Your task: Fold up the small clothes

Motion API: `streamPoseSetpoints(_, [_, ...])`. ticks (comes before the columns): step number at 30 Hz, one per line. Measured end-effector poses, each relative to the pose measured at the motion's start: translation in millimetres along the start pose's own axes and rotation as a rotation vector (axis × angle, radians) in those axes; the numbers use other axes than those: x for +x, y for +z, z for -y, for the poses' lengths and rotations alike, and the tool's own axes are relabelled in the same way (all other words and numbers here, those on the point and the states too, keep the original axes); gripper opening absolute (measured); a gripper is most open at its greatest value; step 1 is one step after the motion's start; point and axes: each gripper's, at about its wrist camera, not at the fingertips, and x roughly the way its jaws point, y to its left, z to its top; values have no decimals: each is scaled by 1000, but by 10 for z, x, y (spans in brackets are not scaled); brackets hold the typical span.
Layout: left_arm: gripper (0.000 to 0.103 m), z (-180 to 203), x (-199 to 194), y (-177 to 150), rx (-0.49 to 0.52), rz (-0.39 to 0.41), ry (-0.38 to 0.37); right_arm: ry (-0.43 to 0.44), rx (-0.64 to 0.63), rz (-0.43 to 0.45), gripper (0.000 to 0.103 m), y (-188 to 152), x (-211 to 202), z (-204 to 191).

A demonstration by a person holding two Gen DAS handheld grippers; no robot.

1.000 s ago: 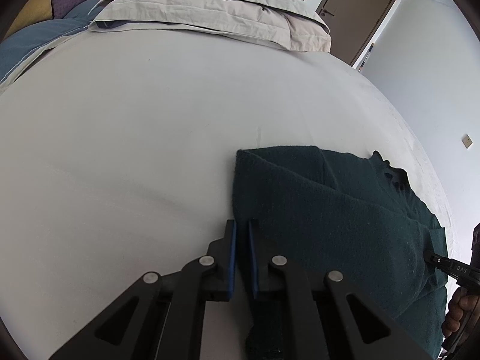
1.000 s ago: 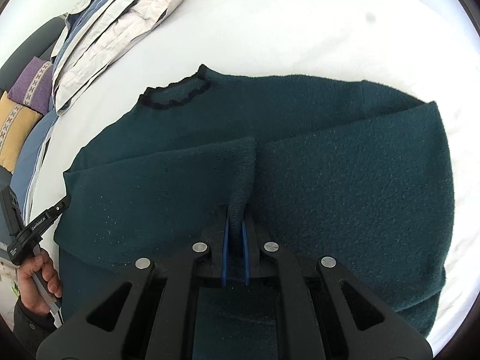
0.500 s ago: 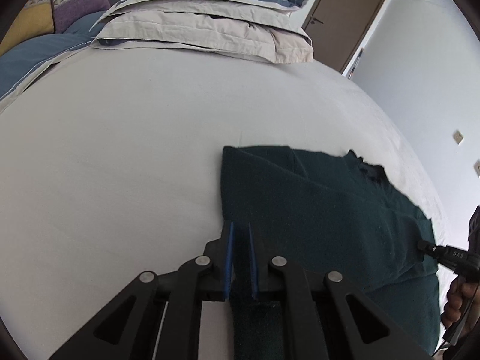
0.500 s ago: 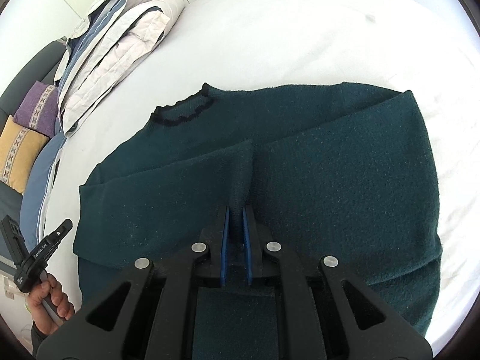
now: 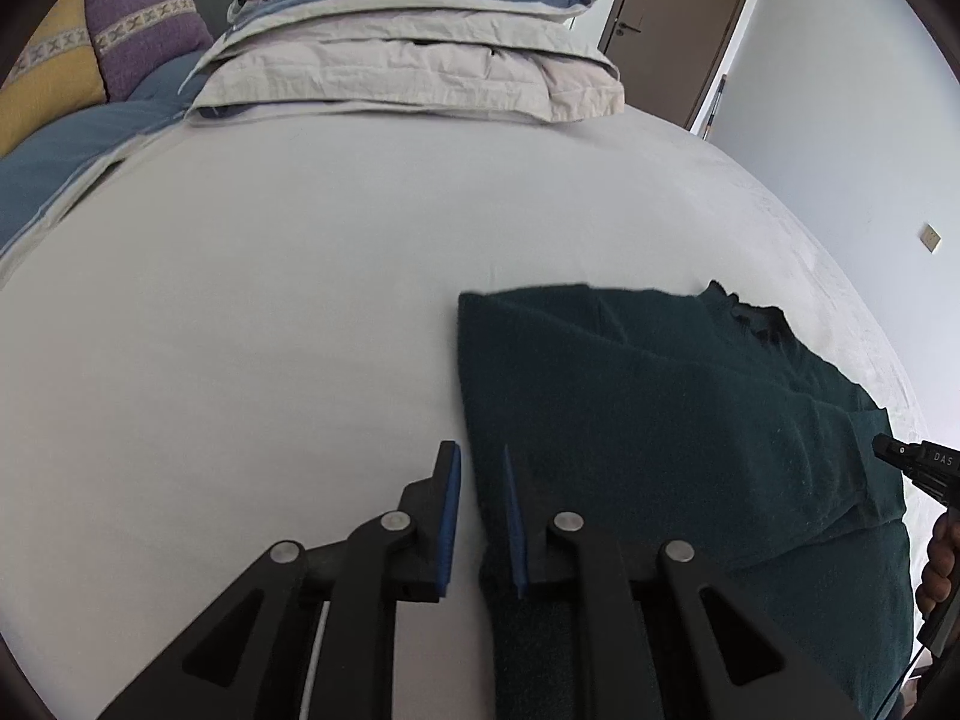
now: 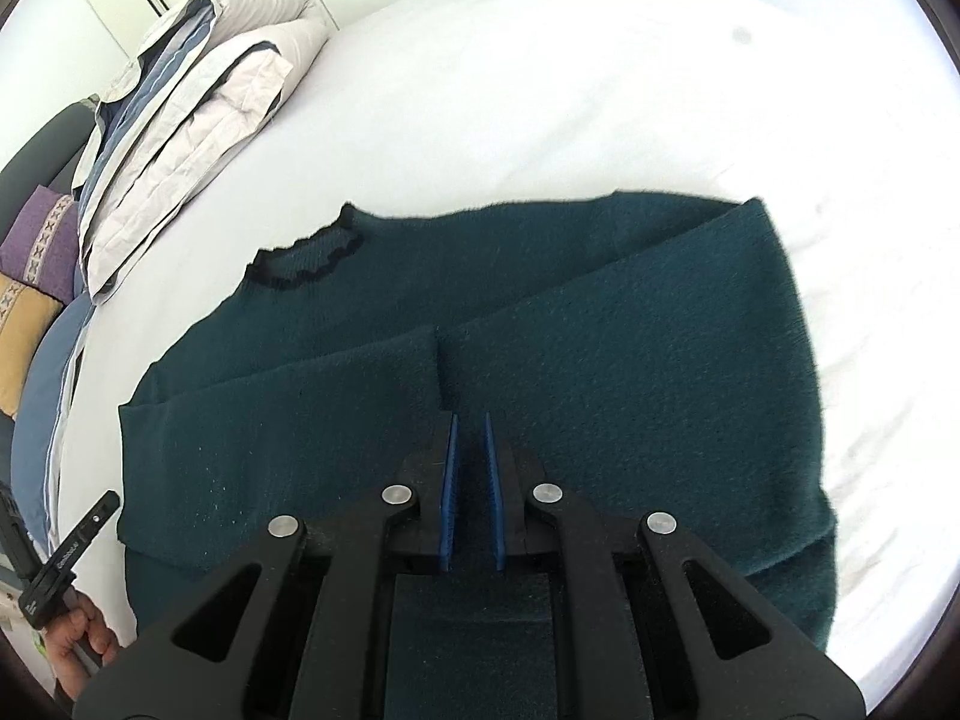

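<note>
Two grippers hover over the dark green sweater (image 6: 600, 360) on the bed (image 5: 240, 330): left gripper (image 5: 480, 468) opening beside its edge, right gripper (image 6: 468, 426) nearly closed, empty.

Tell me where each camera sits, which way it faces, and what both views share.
Left wrist: on the left claw, angled down across the bed toward stacked bedding; its jaws are opening at the sweater edge; the person's other hand shows.
Right wrist: on the right claw, angled down over the sweater; a hand shows.
Shared: sweater, bed, bedding.
</note>
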Motion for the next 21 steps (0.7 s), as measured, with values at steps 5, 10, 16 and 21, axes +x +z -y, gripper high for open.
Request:
streamPoseSetpoints(5, [37,274,121,331,73,27,14,142,-63,10,9,49,-61,-276])
streamPoseSetpoints(10, [39,298,669,307,98,-88,78,191,-108,-73,9,-21,308,-481])
streamPoseSetpoints(16, [41,224,707,167,126,-35,47,269,52,-57,2,-23,528,-22])
streamPoseSetpoints(21, [41,233,712,142,129,-23,53,264,84,23,10,-26,229,13])
